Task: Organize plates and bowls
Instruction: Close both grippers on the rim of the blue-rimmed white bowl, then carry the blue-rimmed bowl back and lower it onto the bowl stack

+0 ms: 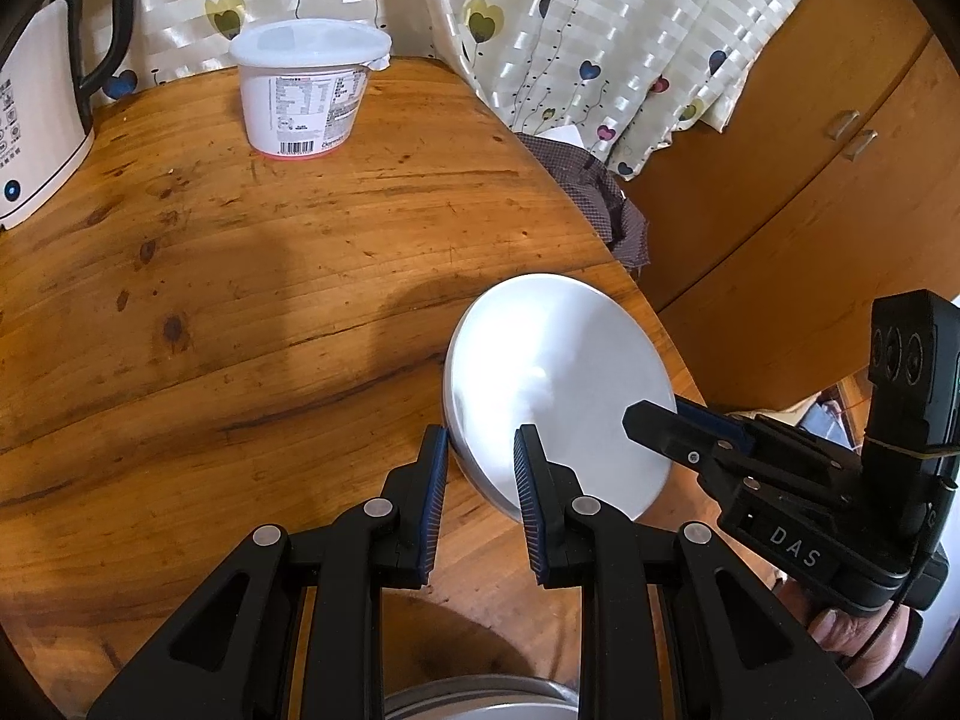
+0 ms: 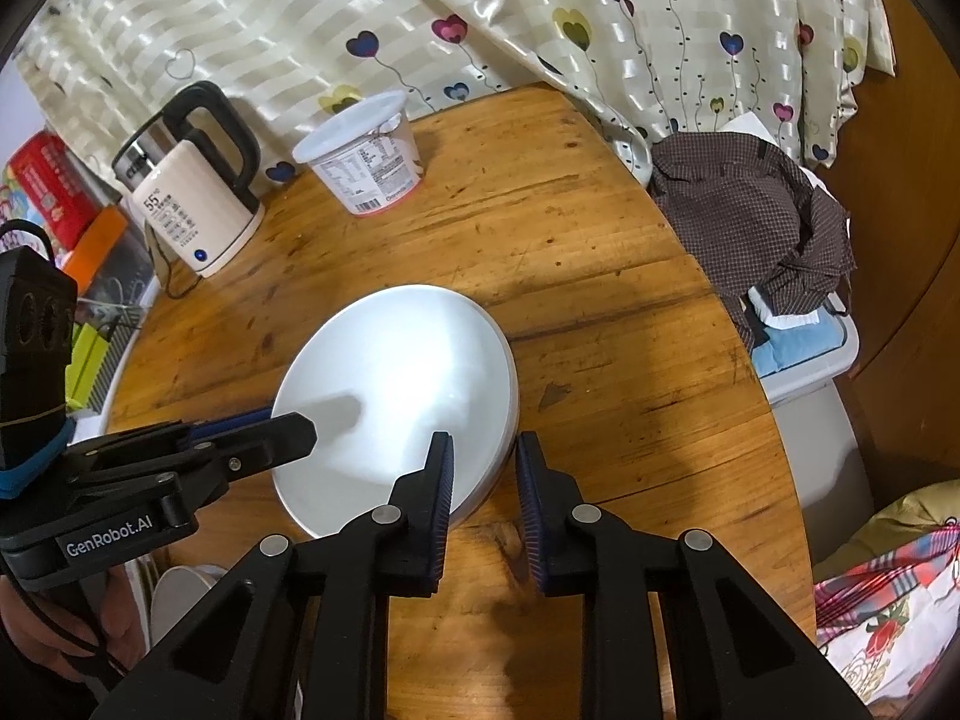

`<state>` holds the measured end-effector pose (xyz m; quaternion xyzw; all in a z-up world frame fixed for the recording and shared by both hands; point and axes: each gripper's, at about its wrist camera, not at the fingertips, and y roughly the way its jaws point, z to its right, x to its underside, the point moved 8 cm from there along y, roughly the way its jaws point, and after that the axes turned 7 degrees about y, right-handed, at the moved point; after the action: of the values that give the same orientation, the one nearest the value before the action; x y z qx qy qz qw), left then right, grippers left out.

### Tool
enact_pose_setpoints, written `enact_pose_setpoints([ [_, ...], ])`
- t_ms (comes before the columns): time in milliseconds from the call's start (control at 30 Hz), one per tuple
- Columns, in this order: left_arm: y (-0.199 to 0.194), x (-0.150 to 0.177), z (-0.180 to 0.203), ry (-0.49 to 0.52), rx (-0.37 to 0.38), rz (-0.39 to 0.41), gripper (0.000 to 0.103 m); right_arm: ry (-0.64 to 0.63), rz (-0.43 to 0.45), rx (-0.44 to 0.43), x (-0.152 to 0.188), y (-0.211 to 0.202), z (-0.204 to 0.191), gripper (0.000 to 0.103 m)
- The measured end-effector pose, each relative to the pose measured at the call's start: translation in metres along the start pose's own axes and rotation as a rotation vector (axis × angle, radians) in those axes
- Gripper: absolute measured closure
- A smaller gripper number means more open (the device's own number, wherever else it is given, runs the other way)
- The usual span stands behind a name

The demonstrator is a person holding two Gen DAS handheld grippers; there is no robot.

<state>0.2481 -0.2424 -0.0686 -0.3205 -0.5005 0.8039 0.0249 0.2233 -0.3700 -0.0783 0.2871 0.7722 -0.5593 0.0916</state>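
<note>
Left wrist view: one round silver metal plate (image 1: 558, 390) sits upside down on the round wooden table (image 1: 240, 276). The left gripper (image 1: 480, 450) pinches its near-left rim, and the right gripper (image 1: 651, 420) bites the far edge.

Right wrist view: one lidded white plastic tub (image 2: 366, 162), contents hidden, and one cream electric kettle (image 2: 192, 204).

Both wrist cameras look steeply down along their own fingers, close over the round wooden table (image 1: 240, 276), sharing the upturned white plate (image 2: 396, 396) and lidded white tub (image 1: 309, 90).
</note>
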Motion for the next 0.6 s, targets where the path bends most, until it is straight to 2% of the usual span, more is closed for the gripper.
enact_pose_setpoints([
  [600, -0.027, 0.006, 0.004, 0.012, -0.027, 0.040, 0.079, -0.030, 0.036, -0.021, 0.002, -0.025, -0.018, 0.083],
])
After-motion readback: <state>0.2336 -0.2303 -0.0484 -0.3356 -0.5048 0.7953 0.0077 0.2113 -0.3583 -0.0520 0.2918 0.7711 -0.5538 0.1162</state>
